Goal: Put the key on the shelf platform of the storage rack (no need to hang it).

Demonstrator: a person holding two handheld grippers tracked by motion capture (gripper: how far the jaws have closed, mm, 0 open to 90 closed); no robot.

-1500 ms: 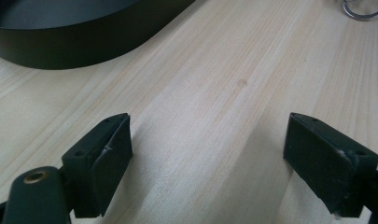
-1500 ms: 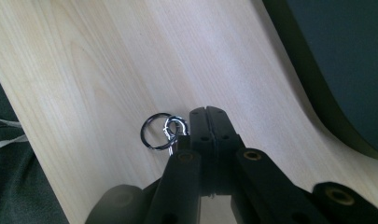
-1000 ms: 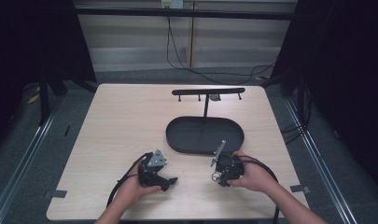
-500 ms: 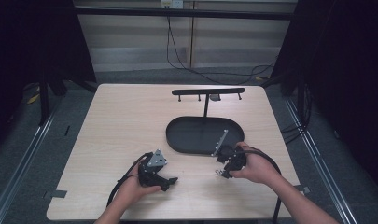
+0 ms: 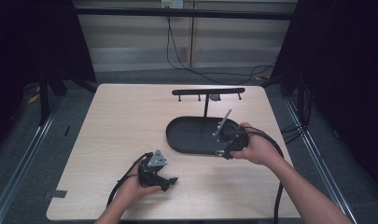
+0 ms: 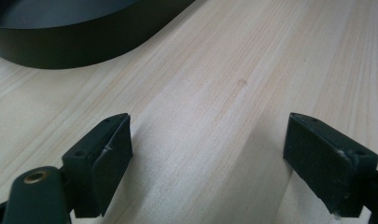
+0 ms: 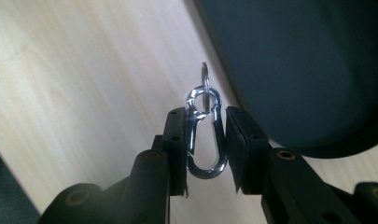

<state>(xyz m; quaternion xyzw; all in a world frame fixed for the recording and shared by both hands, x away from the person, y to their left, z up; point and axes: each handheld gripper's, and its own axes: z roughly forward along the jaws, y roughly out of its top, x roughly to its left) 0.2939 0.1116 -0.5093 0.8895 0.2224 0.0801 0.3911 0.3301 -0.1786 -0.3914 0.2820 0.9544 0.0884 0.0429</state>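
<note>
A silver carabiner (image 7: 194, 128) with a small ring (image 7: 205, 74) through its top is pinched between the pads of my right gripper (image 7: 206, 120), which is shut on it. In the high view, the right gripper (image 5: 222, 152) hangs in the air over the near right rim of the black oval tray (image 5: 177, 142). The tray's dark floor (image 7: 308, 70) lies below and beyond the carabiner. My left gripper (image 5: 169, 181) rests low over the table near the front. Its jaws (image 6: 207, 140) stand wide open above bare wood with nothing between them.
A black rack (image 5: 207, 92) with small pegs stands on a post behind the tray. The tray's wall (image 6: 84, 44) lies ahead of the left gripper. Light wood table (image 5: 121, 121) stretches to the left. Cables trail from both grippers toward the front edge.
My right hand has risen and moved away and to the right, carrying the carabiner from the table in front of the tray up over its rim. The left hand has stayed put.
</note>
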